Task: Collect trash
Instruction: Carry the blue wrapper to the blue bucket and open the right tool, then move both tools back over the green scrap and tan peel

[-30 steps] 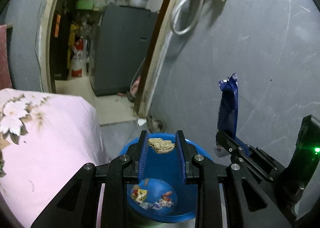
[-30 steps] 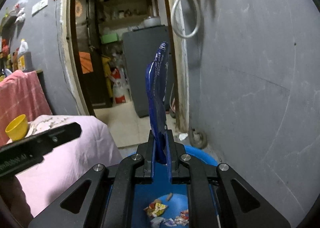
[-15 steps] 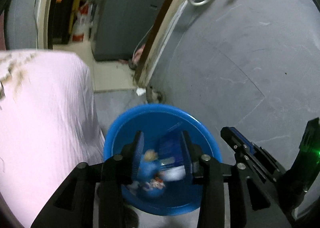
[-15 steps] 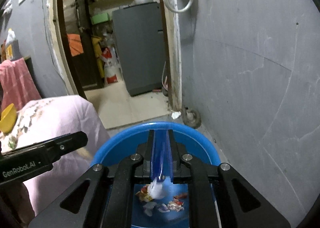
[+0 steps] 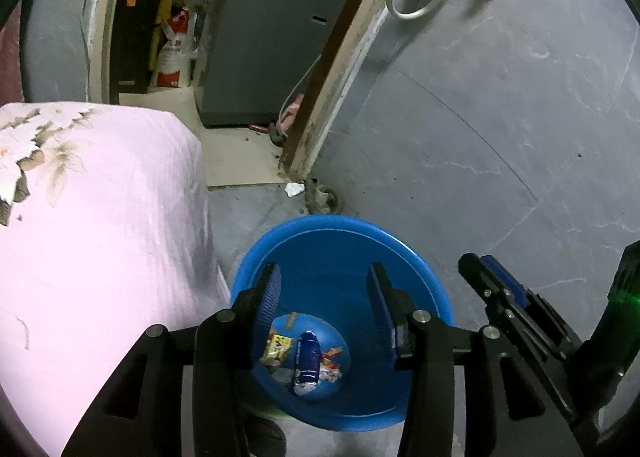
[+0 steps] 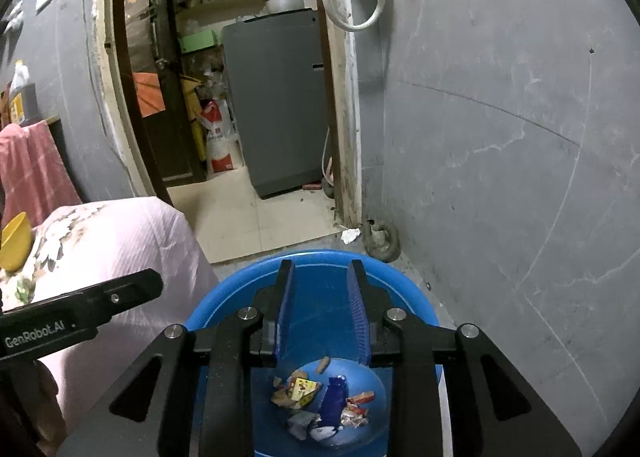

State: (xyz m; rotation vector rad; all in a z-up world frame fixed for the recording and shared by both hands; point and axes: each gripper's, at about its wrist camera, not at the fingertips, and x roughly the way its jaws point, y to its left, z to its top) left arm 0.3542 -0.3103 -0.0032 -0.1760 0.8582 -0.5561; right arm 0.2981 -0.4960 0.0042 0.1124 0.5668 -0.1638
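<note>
Blue plastic bin (image 5: 420, 281) stands on the grey floor beside the pink floral bedspread (image 5: 100, 217); at its bottom the dark blue wrapper (image 5: 306, 363) lies among other snack wrappers (image 6: 298, 389); left gripper (image 5: 324, 289) and right gripper (image 6: 320, 297) hover above it, jaws apart and empty.

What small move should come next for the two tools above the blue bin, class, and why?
Probably lift both tools away from the blue bin to seek more trash. The left tool and right tool both hang open and empty above it, and the blue wrapper already lies at the bottom among the other scraps.
</note>
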